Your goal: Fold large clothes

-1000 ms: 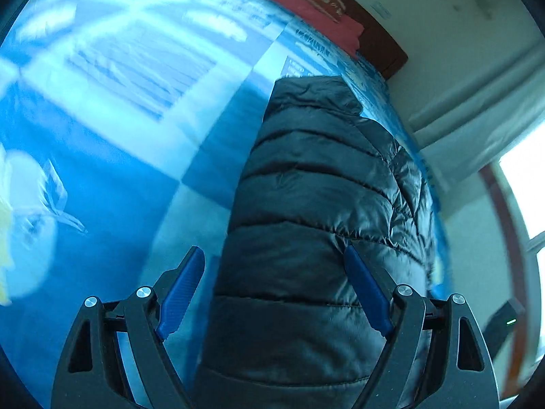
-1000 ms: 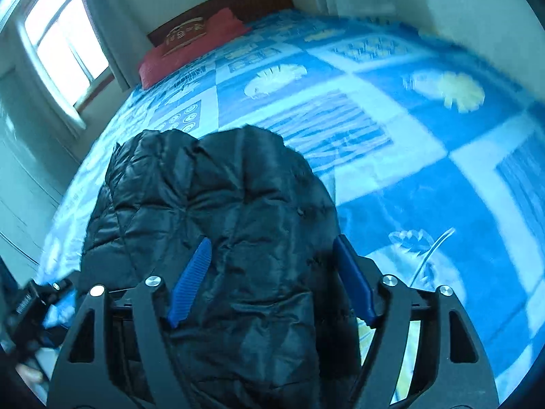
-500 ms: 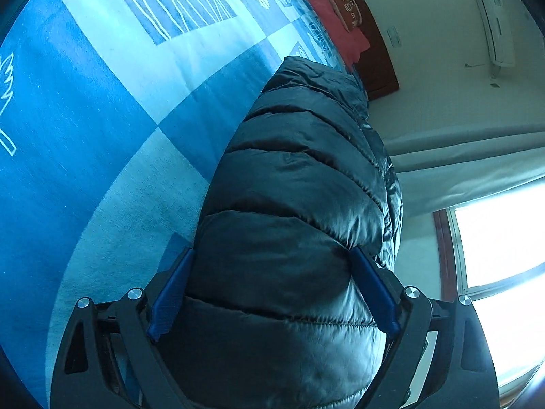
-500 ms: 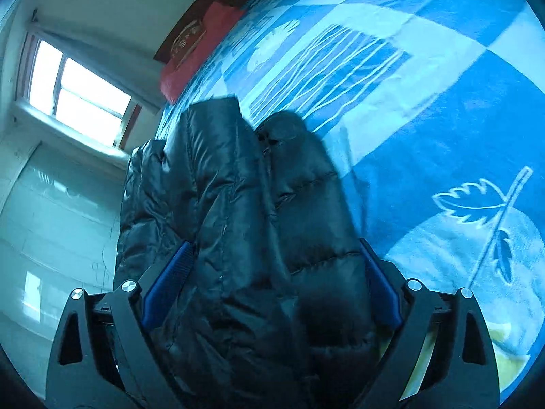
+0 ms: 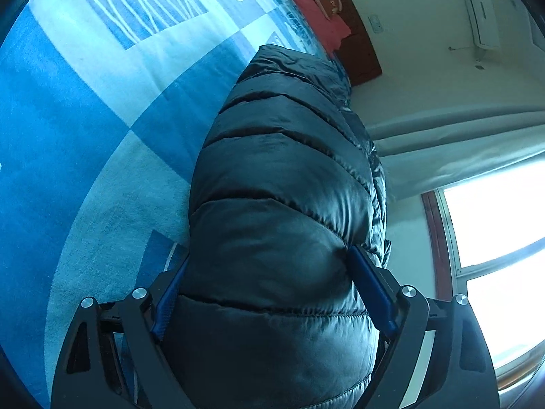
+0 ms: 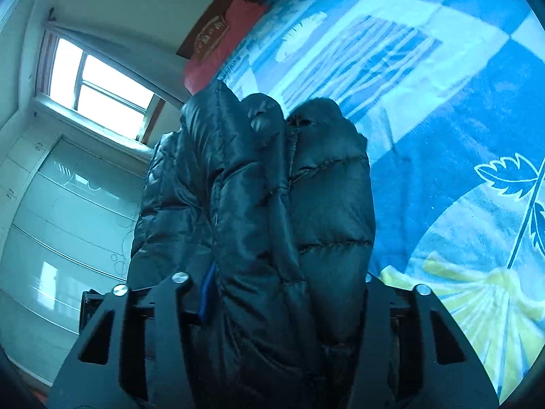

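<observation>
A black quilted puffer jacket (image 5: 282,204) lies folded lengthwise on the blue patterned bed (image 5: 85,109). In the left wrist view my left gripper (image 5: 269,272) straddles one end of it, blue pads pressed into the padding on both sides. In the right wrist view the jacket (image 6: 272,204) bulges up between the jaws of my right gripper (image 6: 286,283). Its left blue pad (image 6: 207,289) shows only as an edge; the right pad is hidden by fabric. Both grippers are closed on the thick bundle.
A red pillow (image 5: 323,3) and dark wooden headboard (image 5: 361,54) stand at the bed's far end. A window (image 6: 98,88) and curtains are beside the bed. A glass wardrobe door (image 6: 68,221) stands beyond the jacket. The bedspread (image 6: 442,102) stretches wide beside the jacket.
Both grippers have pushed forward over the jacket and closed on it from open. Both views have tilted as the jacket end is gathered and lifted.
</observation>
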### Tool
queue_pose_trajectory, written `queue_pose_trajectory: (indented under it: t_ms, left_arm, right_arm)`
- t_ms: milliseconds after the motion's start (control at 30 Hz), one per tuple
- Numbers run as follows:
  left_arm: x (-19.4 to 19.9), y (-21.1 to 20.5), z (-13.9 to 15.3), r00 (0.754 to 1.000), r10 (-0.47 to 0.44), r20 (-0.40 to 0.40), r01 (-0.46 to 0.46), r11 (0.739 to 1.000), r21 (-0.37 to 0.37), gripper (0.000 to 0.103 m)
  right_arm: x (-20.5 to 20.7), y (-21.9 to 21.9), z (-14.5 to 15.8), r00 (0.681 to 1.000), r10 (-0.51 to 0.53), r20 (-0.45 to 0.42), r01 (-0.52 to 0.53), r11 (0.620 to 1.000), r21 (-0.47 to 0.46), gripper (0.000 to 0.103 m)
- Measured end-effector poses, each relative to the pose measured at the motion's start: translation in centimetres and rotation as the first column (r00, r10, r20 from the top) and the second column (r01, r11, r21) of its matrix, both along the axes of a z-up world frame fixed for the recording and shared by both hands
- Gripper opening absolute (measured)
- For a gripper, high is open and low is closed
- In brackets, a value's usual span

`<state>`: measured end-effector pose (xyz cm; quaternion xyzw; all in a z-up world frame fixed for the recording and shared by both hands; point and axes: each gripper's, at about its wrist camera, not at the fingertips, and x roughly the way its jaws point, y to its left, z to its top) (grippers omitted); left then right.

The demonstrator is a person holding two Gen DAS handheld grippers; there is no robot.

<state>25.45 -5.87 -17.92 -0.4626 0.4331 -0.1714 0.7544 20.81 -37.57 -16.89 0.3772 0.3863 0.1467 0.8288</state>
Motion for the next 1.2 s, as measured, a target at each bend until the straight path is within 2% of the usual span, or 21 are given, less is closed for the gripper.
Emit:
queue_pose_trajectory:
  t_ms: [233, 467, 567, 667, 733, 833, 1067, 1200]
  left_arm:
    - [-0.1, 2.4, 1.7, 0.999, 0.009, 0.032, -0.011, 0.999, 0.048, 0.084]
    - [0.5, 7.7, 2.6, 0.997, 0.065, 0.045, -0.068, 0.995, 0.076, 0.084]
    - [1.1, 9.6, 2.4, 0.996, 0.078, 0.040, -0.082, 0.992, 0.093, 0.084]
    - [1.7, 10.5, 0.9, 0.997, 0.077, -0.001, -0.077, 0.994, 0.076, 0.084]
    - [1.9, 10.4, 0.5, 0.997, 0.074, 0.000, -0.073, 0.994, 0.080, 0.084]
    - [1.9, 10.0, 0.6, 0.998, 0.070, 0.010, -0.070, 0.994, 0.089, 0.084]
    - [1.7, 11.7, 0.9, 0.998, 0.066, -0.011, -0.066, 0.997, 0.044, 0.084]
    - [0.1, 13.0, 1.3, 0.997, 0.073, -0.009, -0.073, 0.997, 0.037, 0.084]
  right_arm:
    - [0.4, 3.2, 0.8, 0.998, 0.032, 0.045, -0.034, 0.999, 0.034, 0.041]
    - [3.9, 9.0, 1.0, 0.992, 0.112, 0.053, -0.115, 0.990, 0.077, 0.041]
    - [4.9, 10.9, 0.5, 0.991, 0.129, 0.044, -0.133, 0.987, 0.087, 0.041]
    - [5.7, 11.4, 0.0, 0.992, 0.123, 0.027, -0.125, 0.989, 0.078, 0.042]
    - [5.7, 11.4, -0.1, 0.992, 0.124, 0.023, -0.125, 0.989, 0.080, 0.044]
    - [5.7, 11.4, -0.1, 0.992, 0.122, 0.011, -0.122, 0.990, 0.066, 0.049]
    - [5.9, 10.9, 0.2, 0.994, 0.110, -0.015, -0.109, 0.993, 0.048, 0.070]
    - [5.6, 10.1, 1.0, 0.994, 0.107, -0.010, -0.107, 0.994, 0.008, 0.077]
